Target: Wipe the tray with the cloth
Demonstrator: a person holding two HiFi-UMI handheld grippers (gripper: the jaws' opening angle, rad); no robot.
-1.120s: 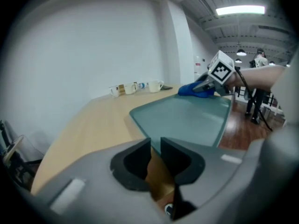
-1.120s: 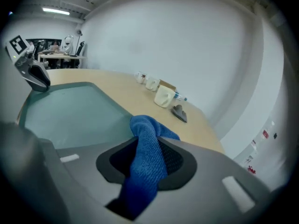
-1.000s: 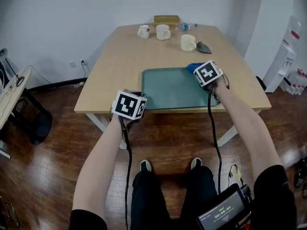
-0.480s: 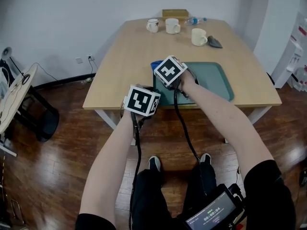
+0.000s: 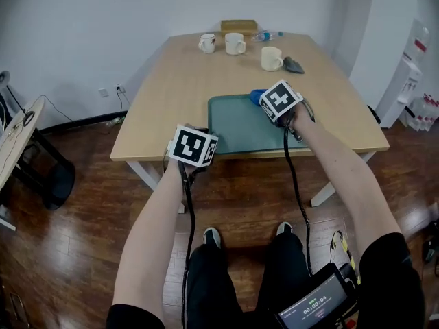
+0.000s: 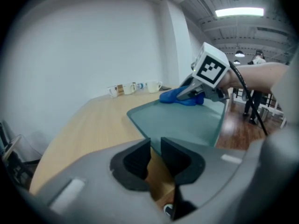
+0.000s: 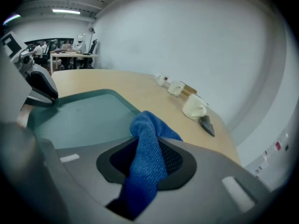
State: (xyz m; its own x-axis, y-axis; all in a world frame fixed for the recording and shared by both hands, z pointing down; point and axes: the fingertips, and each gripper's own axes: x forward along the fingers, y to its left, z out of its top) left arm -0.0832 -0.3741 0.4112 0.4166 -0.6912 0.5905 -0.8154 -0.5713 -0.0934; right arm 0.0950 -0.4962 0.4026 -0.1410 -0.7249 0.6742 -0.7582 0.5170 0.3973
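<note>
Head view: teal tray (image 5: 236,132) lies at the near edge of the bench (image 5: 171,81), right of middle. The right gripper (image 5: 269,103) is over the tray's far half, with the blue cloth (image 5: 256,96) at its tip on the tray's far edge. The left gripper (image 5: 197,134) sits at the bench's near edge, just beside the tray's near left corner. Three mugs (image 5: 234,44), a box (image 5: 239,27) and a bottle (image 5: 266,36) stand along the far edge. A dark grey object (image 5: 293,65) lies toward the far right corner. All are well apart from the tray.

Left gripper view: fingers (image 6: 138,160) stand close, with a slim gap and nothing in it. The bench's near edge shows through the gap. Whether they touch the tray I cannot tell. Beyond them the cloth rests on the tray's far part under the right gripper.

Right gripper view: fingers (image 7: 176,160) are clamped on the cloth, and a fold rises above them. The tray surface ahead is bare.

Judgement: wiping is under way, with the cloth at the far side of the tray. The next stroke calls for steady downward pressure and a drag across the surface toward the unwiped near half, with the grip kept. Nothing stands on the tray. The risk is the tray sliding off the near edge, so the left gripper should brace it.
</note>
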